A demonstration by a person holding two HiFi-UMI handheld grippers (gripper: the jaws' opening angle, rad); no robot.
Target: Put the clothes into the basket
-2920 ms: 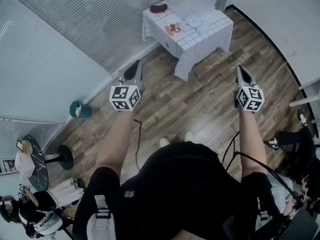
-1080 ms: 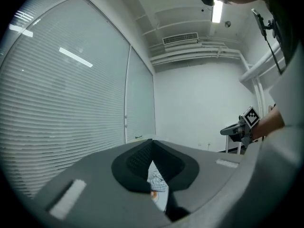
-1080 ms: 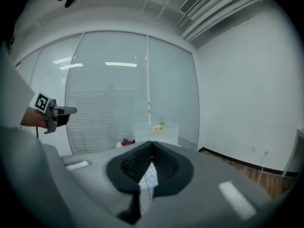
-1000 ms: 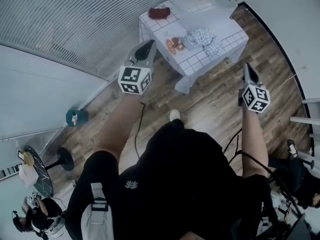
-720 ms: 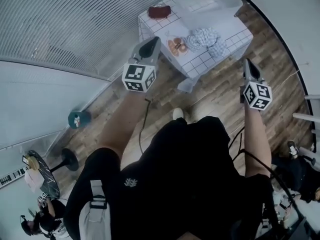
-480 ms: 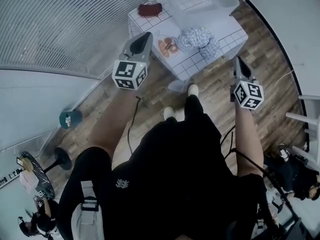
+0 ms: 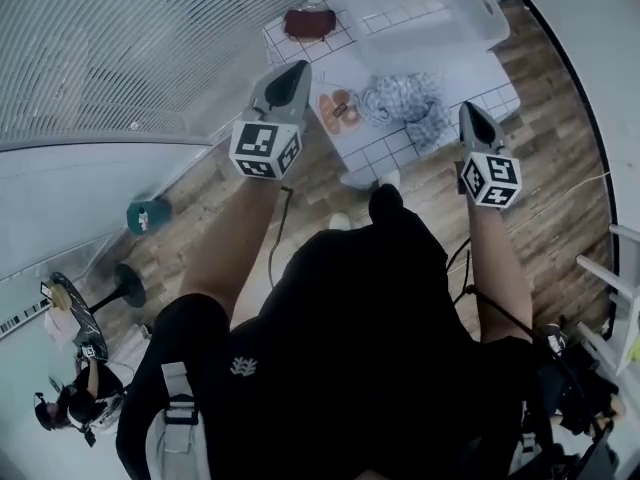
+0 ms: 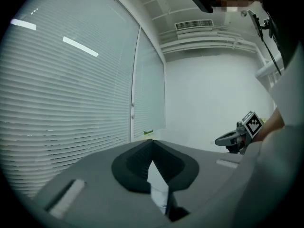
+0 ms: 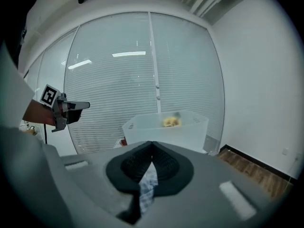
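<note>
Clothes lie between the left tongs and right tongs, both closed and empty.

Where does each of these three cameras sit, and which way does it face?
Head view: on the person's head, looking steeply down at table and basket; torso, forearms show.
Left gripper view: on the left gripper, facing window blinds; right gripper at right.
Right gripper view: on the right gripper, facing the basket; left gripper at left.
Shared: head and right gripper views show the basket.
</note>
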